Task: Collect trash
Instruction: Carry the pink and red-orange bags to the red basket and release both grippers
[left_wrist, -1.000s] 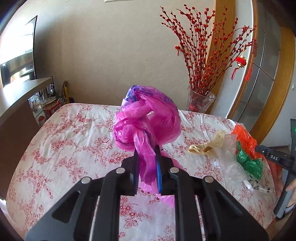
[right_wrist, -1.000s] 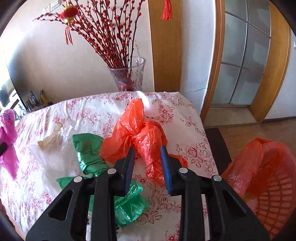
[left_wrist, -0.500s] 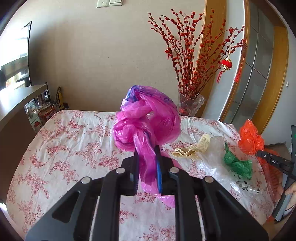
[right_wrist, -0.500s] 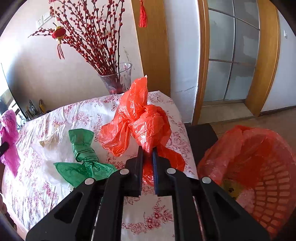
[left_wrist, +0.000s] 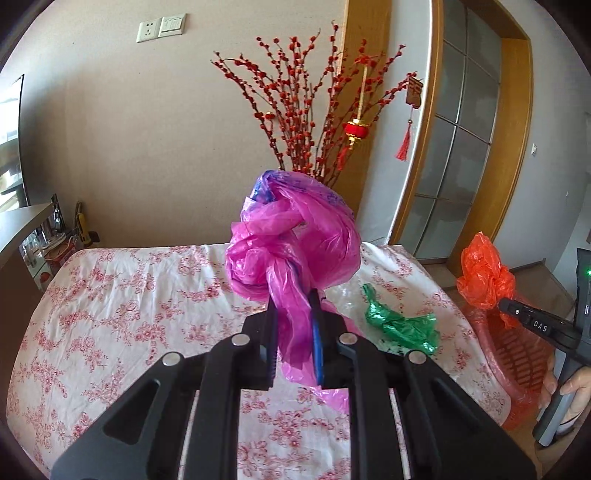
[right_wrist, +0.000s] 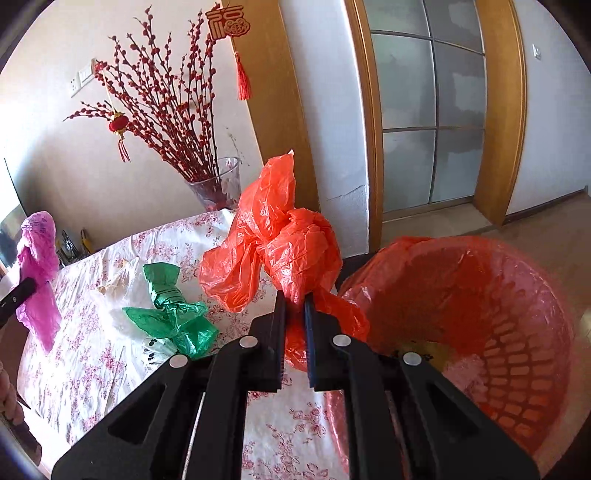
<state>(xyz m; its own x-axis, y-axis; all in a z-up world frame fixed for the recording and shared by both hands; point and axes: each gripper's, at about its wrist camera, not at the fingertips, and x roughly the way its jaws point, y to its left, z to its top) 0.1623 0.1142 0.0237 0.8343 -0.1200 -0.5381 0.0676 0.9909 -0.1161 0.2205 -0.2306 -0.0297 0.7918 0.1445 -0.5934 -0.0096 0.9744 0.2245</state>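
Observation:
My left gripper (left_wrist: 294, 325) is shut on a knotted pink plastic bag (left_wrist: 295, 247), held up above the floral tablecloth (left_wrist: 129, 302). My right gripper (right_wrist: 294, 314) is shut on a crumpled orange plastic bag (right_wrist: 280, 251), lifted off the table beside the red mesh trash basket (right_wrist: 509, 332) with its orange liner. From the left wrist view the orange bag (left_wrist: 484, 273) hangs over that basket (left_wrist: 517, 354). A green bag (right_wrist: 173, 310) and a clear bag (right_wrist: 118, 288) lie on the table. The pink bag (right_wrist: 37, 273) shows at the far left of the right wrist view.
A glass vase (right_wrist: 218, 188) of red-berried branches stands at the table's far corner. A wooden door frame (right_wrist: 498, 110) with frosted glass panels is behind the basket. A dark shelf unit (left_wrist: 22, 236) flanks the table's left. A hand (left_wrist: 569, 387) holds the right gripper's handle.
The right gripper closed on the orange bag and lifted it off the table toward the basket. The left gripper rose and swung right, still holding the pink bag.

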